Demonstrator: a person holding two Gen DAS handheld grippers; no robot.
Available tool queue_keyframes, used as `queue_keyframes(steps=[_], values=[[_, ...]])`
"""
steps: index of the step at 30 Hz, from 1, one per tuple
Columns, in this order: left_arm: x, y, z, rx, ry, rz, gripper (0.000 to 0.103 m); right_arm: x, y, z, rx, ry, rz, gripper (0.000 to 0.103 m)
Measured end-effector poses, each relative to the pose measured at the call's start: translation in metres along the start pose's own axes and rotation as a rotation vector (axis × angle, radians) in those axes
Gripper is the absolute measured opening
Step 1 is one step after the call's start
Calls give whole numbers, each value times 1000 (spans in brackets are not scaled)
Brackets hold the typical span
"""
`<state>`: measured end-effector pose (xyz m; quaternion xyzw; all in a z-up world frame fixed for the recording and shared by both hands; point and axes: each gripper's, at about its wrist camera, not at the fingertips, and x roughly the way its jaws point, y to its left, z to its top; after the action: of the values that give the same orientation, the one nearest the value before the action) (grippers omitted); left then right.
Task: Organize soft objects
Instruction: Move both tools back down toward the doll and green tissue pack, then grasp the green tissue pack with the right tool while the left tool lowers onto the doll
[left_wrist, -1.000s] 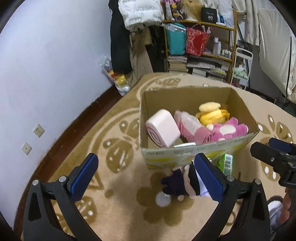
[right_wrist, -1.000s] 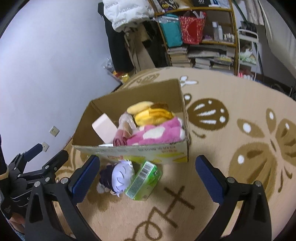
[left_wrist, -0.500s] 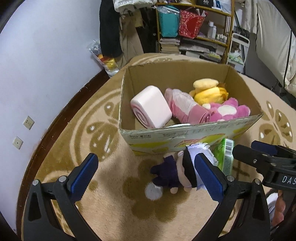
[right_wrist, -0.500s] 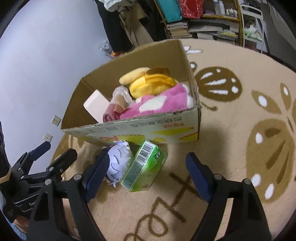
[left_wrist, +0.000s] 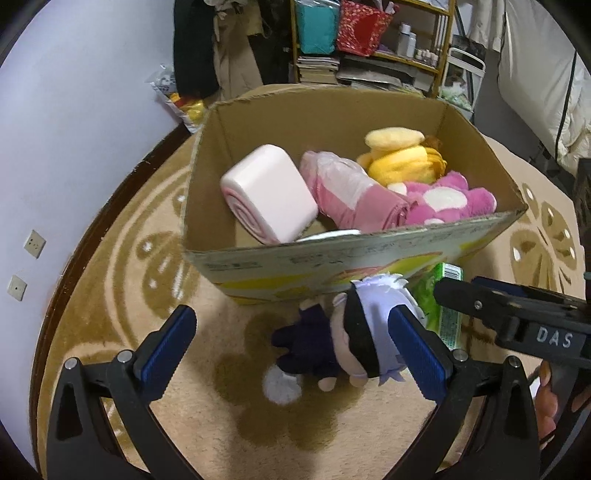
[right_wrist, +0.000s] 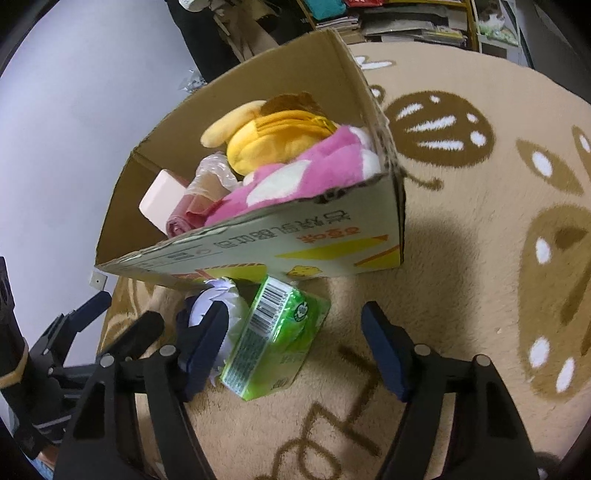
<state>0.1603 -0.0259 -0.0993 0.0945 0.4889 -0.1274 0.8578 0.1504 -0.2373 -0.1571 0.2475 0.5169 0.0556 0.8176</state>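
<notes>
Under my grippers is a tan carpet (left_wrist: 110, 295) with brown leaf shapes. On it at twelve o'clock stands an open cardboard box (left_wrist: 332, 258). Just before its near wall lie a small doll (left_wrist: 332, 339) in dark clothes and, at its three o'clock side, touching it, a green packet (right_wrist: 280, 339).

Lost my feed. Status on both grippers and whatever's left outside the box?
Left gripper open over the doll. Right gripper open, closing around the green pack, not gripping. Both items on the rug against the box; nothing in the way.
</notes>
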Motion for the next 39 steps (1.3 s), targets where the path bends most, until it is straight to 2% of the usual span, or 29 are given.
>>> queue_keyframes(steps=[6, 7, 12, 16, 20, 23, 26, 33, 35, 39], values=[[6, -6, -2, -4, 27, -47, 103, 2, -6, 7, 4, 6, 20, 59], [8, -6, -2, -16, 36, -73, 103, 3, -8, 8, 11, 8, 28, 58], [17, -8, -1, -4, 54, -74, 102, 4, -12, 14, 30, 22, 53, 58], [22, -11, 1, -10, 73, -110, 103, 9, -11, 16, 33, 39, 58, 58], [27, -16, 1, 11, 74, -90, 102, 11, -11, 14, 37, 44, 57, 58], [31, -20, 2, 18, 81, -106, 102, 13, -10, 13, 41, 47, 51, 61], [34, -24, 3, 28, 91, -117, 103, 16, -12, 12, 55, 52, 38, 73], [50, -31, 1, 24, 128, -134, 103, 24, -12, 12, 56, 67, 31, 73], [54, -35, 0, 27, 138, -137, 103, 28, -7, 10, 43, 78, 29, 69], [59, -43, -1, 51, 137, -118, 103, 33, 0, 7, 21, 84, 27, 47]])
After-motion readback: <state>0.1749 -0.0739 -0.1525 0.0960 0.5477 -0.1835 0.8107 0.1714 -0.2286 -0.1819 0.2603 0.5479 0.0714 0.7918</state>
